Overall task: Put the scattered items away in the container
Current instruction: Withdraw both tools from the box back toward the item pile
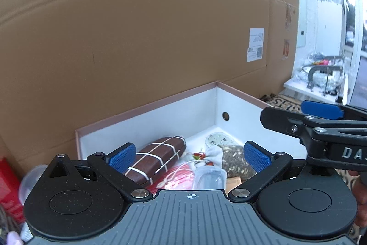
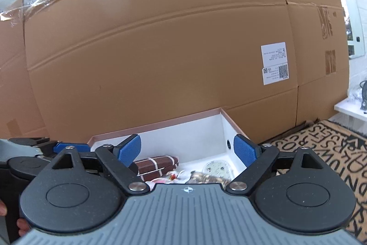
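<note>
Both hand-held grippers — left [image 1: 193,156], right [image 2: 188,150] — spread wide, empty, poised over box [image 1: 146,116] against cardboard wall. Case [image 1: 156,155], pouch [image 1: 238,160], round tin [image 1: 218,138] already inside — likely near done.

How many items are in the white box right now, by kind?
Brown case with white stripes: 1
Seed-filled pouch: 1
Speckled round lid or dish: 1
Red-white packet: 1
Clear plastic piece: 1
Total: 5 distinguishable in the white box; the pile may hide more.
</note>
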The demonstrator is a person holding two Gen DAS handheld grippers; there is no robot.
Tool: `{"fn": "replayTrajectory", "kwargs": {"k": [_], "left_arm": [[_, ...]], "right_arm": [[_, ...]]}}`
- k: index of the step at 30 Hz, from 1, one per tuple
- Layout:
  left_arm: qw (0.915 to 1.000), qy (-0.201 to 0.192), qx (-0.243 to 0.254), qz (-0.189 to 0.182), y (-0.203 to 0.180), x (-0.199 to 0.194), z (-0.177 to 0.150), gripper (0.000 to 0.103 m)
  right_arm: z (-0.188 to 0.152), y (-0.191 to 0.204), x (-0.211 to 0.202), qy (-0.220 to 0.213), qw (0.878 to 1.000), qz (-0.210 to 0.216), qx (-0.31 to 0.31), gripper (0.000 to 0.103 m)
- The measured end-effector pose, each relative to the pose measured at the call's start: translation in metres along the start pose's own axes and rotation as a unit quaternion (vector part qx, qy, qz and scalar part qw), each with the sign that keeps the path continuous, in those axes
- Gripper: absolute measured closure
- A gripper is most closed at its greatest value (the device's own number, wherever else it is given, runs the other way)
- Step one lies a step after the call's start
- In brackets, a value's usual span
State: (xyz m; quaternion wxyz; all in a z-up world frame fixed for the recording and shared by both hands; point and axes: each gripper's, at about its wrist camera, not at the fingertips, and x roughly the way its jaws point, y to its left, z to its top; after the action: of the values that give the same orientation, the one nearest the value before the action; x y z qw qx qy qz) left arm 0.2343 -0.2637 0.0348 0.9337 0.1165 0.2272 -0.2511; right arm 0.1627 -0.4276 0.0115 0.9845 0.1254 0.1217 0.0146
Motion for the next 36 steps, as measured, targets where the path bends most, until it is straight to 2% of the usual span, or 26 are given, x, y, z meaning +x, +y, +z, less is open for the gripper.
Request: {"fn": "replayTrajectory", "kwargs": {"k": [13,22,26,29,36], "left_arm": [[1.0,-0.004,0.0,0.009,-0.003,-0.036,-0.007,0.0],[0.9999,-0.004,-0.014,0.008,0.004,-0.064,-0.018,0.0],[0.9994,-0.003,-0.035,0.003,0.01,-0.083,-0.038,0.0],[0.9979,0.0,-0.064,0.013,0.017,-0.101,-0.06,0.0],[0.989,0.007,-0.126,0.078,0.059,-0.15,-0.121,0.0]], "right_arm": [[0.008,0.016,-0.038,-0.036,0.999,-0.018,0.001,0.005],[0.005,0.034,-0.056,-0.032,0.999,-0.008,-0.008,0.004],[-0.001,0.042,-0.065,-0.026,1.0,0.002,-0.007,0.003],[-0.009,0.051,-0.069,-0.018,1.0,0.011,-0.014,0.003],[-0.029,0.091,-0.073,0.002,0.996,0.057,-0.061,0.003]]}}
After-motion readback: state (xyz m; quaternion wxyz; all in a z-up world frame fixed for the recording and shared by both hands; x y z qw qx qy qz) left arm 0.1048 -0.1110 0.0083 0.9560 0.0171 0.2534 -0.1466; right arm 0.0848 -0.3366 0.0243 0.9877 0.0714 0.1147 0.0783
